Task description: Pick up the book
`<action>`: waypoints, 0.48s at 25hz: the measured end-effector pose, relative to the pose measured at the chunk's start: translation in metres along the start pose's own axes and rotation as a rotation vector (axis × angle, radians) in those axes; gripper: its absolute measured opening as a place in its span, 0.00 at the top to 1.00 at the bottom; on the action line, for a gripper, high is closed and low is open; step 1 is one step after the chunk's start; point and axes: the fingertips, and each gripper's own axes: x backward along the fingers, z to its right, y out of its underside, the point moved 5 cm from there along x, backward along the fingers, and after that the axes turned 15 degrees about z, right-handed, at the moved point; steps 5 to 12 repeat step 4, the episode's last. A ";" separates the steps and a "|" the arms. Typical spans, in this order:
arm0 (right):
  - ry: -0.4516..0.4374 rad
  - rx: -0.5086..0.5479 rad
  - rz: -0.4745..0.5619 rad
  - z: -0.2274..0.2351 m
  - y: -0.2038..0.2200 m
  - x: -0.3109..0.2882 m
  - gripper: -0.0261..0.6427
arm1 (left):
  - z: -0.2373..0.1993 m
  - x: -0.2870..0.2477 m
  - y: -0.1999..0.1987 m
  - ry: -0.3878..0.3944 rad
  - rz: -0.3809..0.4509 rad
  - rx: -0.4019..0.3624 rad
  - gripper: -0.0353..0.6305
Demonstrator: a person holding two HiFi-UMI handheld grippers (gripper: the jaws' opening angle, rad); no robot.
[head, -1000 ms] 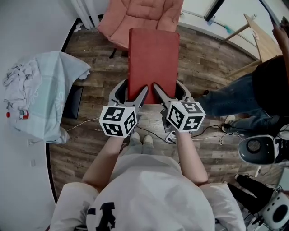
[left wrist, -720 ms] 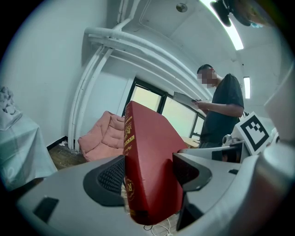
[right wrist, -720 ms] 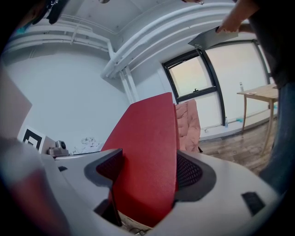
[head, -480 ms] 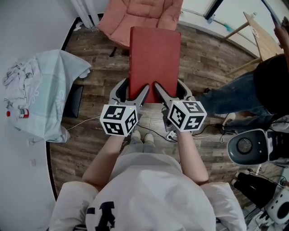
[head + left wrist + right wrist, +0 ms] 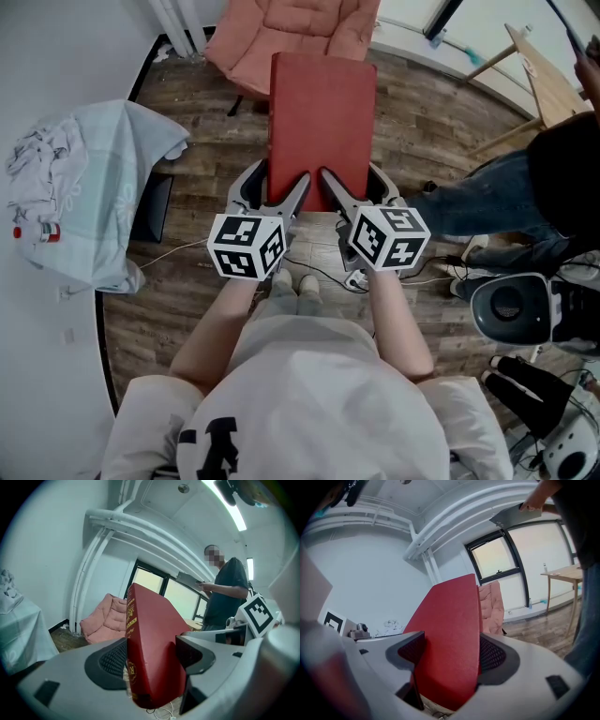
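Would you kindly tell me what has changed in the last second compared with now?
The red book has edged slightly away from the person, toward the top of the head view. The round white device on the floor slid a little leftward in the head view. The left gripper and right gripper stay shut on the book's near edge; the pink chair is unchanged.

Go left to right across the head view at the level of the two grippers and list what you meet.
pale cloth → left gripper → red book → right gripper → jeans-clad leg of a person standing by
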 end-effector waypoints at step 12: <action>0.003 0.000 -0.003 -0.002 0.003 0.001 0.43 | -0.002 0.002 0.002 0.002 -0.003 0.004 0.48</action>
